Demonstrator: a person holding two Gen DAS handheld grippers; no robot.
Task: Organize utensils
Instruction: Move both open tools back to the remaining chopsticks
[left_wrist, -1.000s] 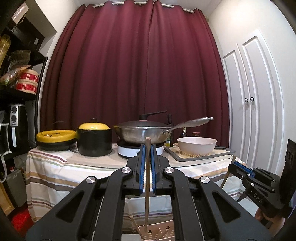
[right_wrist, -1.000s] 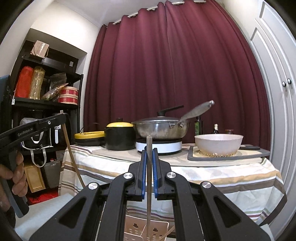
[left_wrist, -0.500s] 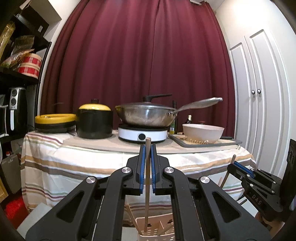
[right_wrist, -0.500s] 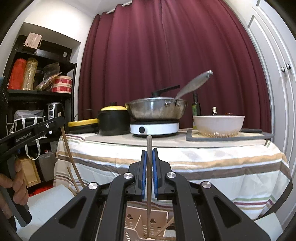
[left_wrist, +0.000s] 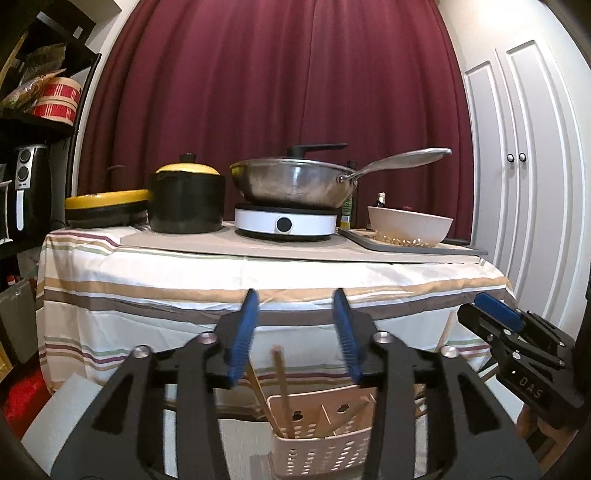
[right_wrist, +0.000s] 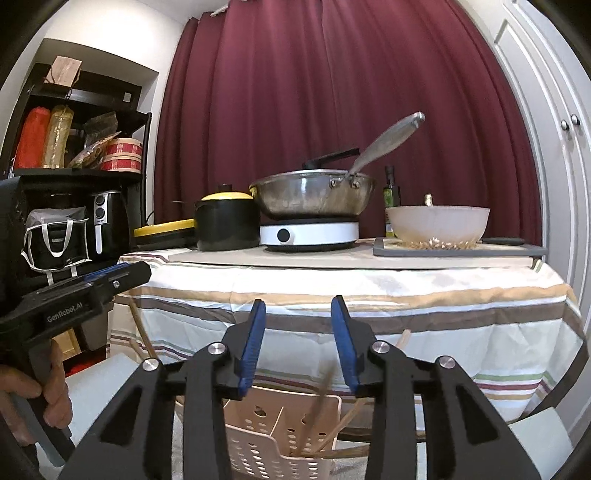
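A beige perforated utensil basket (left_wrist: 321, 439) stands below both grippers; it also shows in the right wrist view (right_wrist: 280, 435). Wooden chopsticks (left_wrist: 282, 387) stand tilted inside it, and several lean in the basket in the right wrist view (right_wrist: 321, 395). My left gripper (left_wrist: 297, 332) is open and empty above the basket. My right gripper (right_wrist: 297, 332) is open and empty above the basket. The right gripper's side shows in the left wrist view (left_wrist: 517, 350), and the left gripper's side in the right wrist view (right_wrist: 77, 299).
A table with a striped cloth (left_wrist: 258, 280) stands behind the basket. It carries a black pot with yellow lid (left_wrist: 186, 201), a wok on a white hob (left_wrist: 288, 221) and a white bowl (left_wrist: 410, 225). Dark shelves (right_wrist: 74, 177) stand left, white doors (left_wrist: 517, 184) right.
Both grippers have lowered toward the basket and opened. Each let go of its chopstick, which now stands in the basket.
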